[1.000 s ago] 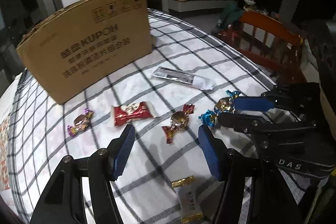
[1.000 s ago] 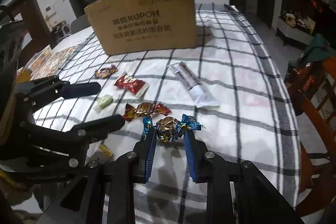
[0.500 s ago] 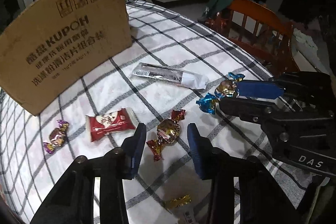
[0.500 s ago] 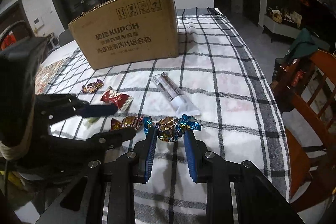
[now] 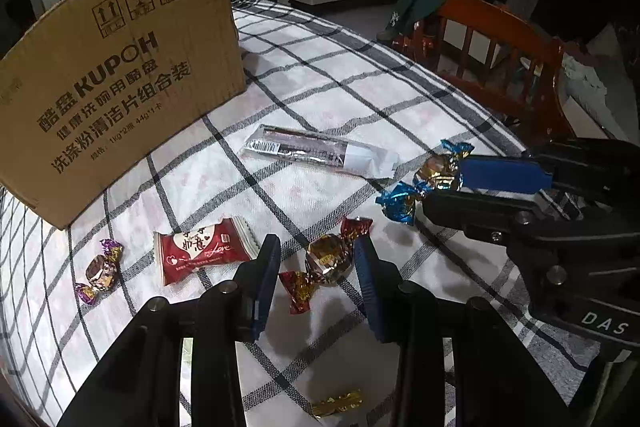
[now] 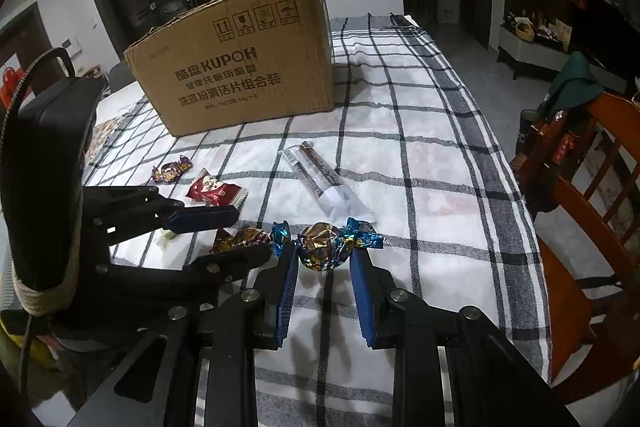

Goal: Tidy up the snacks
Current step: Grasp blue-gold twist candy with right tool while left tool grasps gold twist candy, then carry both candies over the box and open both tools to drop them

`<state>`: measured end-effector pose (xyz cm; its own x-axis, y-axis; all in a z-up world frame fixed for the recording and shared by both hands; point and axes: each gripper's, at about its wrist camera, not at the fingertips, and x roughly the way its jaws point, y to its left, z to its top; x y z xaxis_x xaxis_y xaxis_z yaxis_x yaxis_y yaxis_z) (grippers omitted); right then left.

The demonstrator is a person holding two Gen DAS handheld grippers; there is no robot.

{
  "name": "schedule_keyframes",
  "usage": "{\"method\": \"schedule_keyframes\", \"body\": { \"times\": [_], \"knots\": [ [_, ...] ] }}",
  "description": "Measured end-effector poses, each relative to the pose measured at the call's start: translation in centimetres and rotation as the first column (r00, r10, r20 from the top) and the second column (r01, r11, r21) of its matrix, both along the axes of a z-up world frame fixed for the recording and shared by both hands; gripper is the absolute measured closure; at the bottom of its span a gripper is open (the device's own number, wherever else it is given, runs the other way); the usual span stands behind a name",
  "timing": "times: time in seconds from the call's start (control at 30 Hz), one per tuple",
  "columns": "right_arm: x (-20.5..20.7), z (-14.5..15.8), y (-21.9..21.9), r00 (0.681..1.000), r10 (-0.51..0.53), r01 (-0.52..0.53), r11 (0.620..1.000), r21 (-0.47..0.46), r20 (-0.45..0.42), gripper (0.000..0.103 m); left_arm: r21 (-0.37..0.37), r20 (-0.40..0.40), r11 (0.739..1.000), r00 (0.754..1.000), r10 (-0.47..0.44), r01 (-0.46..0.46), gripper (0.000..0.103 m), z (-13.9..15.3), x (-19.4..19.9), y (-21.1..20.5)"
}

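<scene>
- While nipped between the blue pads of the right gripper (image 6: pixel 322 250), blue-twist candy (image 6: pixel 322 245) held by its gold middle, both foil ends fanning out past the fingertips.
- Seen from the left wrist view, the same sweet at the tip of that tool, apparently just clear of the checked tablecloth (image 5: pixel 320 87), near the white end of the long silver packet (image 5: pixel 320 153).
- Left gripper (image 5: pixel 316 251) spread, straddling the red-twist candy (image 5: pixel 328 259) on the cloth.
- Gold body of that sweet touching or nearly touching the right-hand pad, with a clear gap to the left-hand pad; one red end pointing toward the camera, the other away.
- Just left of the left tool: red sachet (image 5: pixel 200 251) with a white heart print, lying flat.
- Further left again: purple-twist candy (image 5: pixel 98 271), apart from the sachet.
- Behind all the sweets: cardboard box (image 5: pixel 120 67) marked KUPOH, standing upright on the cloth; whether open at the top, cannot tell.
- Close below the left tool's body: gold wrapper (image 5: pixel 338 403), only partly visible.
- Beside the left tool's blue finger in the right wrist view: small pale green sweet (image 6: pixel 166 234), mostly hidden.
- Off the right edge of the table: wooden chair (image 6: pixel 580 187).
</scene>
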<state>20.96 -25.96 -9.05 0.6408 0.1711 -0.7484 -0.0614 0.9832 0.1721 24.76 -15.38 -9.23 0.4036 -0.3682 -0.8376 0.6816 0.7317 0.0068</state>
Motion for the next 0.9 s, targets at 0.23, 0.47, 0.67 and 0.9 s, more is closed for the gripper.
{"method": "schedule_keyframes", "body": {
  "times": [0.23, 0.47, 0.67, 0.9],
  "knots": [
    [-0.2, -0.2, -0.1, 1.000, -0.004, 0.004, 1.000, 0.000, -0.004, 0.075, 0.028, 0.016, 0.999, 0.999, -0.040, 0.040, 0.065, -0.3, -0.3, -0.8],
    [-0.1, -0.3, -0.3, 1.000, -0.010, 0.010, 1.000, 0.002, -0.007, 0.075, 0.056, 0.014, 0.996, 0.998, -0.068, 0.067, 0.071, -1.0, -0.2, -1.4],
    [-0.1, -0.2, -0.2, 1.000, -0.009, 0.009, 1.000, -0.002, -0.006, 0.075, 0.029, 0.013, 0.997, 0.998, -0.068, 0.067, 0.079, -1.0, -0.3, -1.2],
    [-0.2, 0.3, 0.0, 1.000, -0.002, 0.002, 1.000, -0.002, 0.003, 0.075, -0.007, 0.044, 1.000, 0.999, -0.002, 0.003, 0.079, 0.6, -0.4, -0.1]
  ]
}}
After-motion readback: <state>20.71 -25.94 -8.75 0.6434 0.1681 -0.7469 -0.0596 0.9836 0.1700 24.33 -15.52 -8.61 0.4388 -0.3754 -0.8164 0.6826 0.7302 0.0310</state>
